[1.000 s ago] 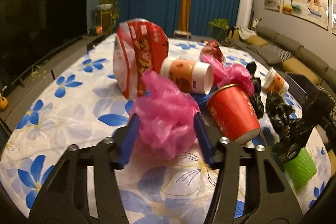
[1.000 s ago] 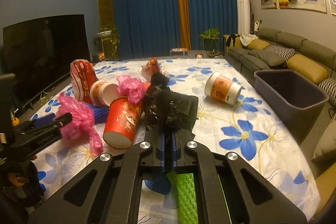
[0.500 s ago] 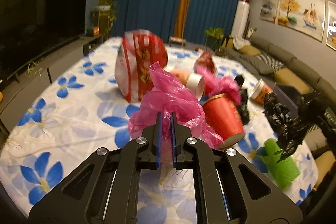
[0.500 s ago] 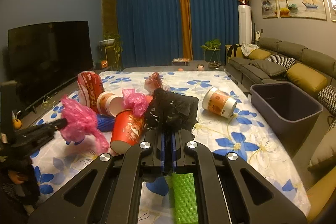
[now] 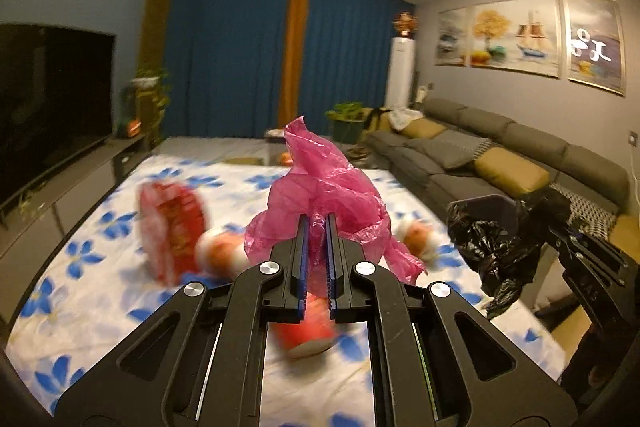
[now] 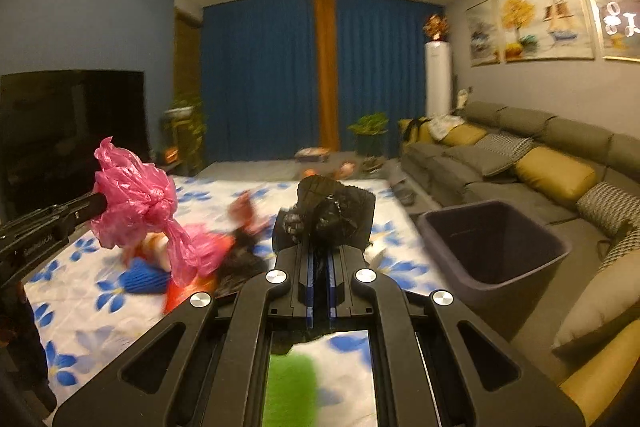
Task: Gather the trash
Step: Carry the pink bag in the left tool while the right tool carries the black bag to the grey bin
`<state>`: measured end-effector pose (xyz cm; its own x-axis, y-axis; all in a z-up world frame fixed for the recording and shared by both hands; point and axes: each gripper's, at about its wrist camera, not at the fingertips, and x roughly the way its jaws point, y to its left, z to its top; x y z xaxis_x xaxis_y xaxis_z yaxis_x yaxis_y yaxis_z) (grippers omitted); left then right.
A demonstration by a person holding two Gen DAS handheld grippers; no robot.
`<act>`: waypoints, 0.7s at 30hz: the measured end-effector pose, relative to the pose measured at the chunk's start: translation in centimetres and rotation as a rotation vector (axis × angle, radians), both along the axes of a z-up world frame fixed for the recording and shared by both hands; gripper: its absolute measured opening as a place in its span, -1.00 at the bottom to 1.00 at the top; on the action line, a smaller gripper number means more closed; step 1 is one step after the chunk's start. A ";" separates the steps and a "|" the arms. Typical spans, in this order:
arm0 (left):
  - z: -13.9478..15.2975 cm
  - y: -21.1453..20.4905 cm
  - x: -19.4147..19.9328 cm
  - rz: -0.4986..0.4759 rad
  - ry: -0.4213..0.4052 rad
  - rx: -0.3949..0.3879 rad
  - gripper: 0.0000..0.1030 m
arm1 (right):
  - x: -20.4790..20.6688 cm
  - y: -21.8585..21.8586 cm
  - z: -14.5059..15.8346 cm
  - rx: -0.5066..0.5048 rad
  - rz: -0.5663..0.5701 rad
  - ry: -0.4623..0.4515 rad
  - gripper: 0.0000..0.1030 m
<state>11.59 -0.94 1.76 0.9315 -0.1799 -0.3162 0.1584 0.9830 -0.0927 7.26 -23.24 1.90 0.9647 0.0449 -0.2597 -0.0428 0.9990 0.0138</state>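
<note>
Left jaws pinching pink bag (image 5: pixel 320 183), right jaws black bag (image 6: pixel 326 217), beside bin (image 6: pixel 496 247)

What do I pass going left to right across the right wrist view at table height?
left gripper → pink plastic bag → black plastic bag held in the right gripper → grey bin → sofa.

Warm ceiling glare, motion-blurred table, fisheye-bent edges

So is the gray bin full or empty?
Empty, as far as it shows: the gray bin beside the table shows only bare dark inner walls and floor. Its near corner is hidden.
</note>
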 end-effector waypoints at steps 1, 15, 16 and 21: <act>0.4 -1.4 0.6 -0.026 -0.003 0.001 -0.87 | 0.2 -0.9 0.3 -0.001 -0.021 -0.009 -0.88; 1.4 -17.1 7.7 -0.242 0.010 0.014 -0.87 | 4.7 -13.9 2.6 0.046 -0.197 -0.061 -0.93; 1.3 -18.0 8.1 -0.249 0.011 0.016 -0.87 | 5.1 -14.6 2.6 0.056 -0.201 -0.060 -0.93; 1.0 -21.6 10.3 -0.287 0.015 0.023 -0.87 | 6.8 -16.2 2.4 0.053 -0.238 -0.060 -0.93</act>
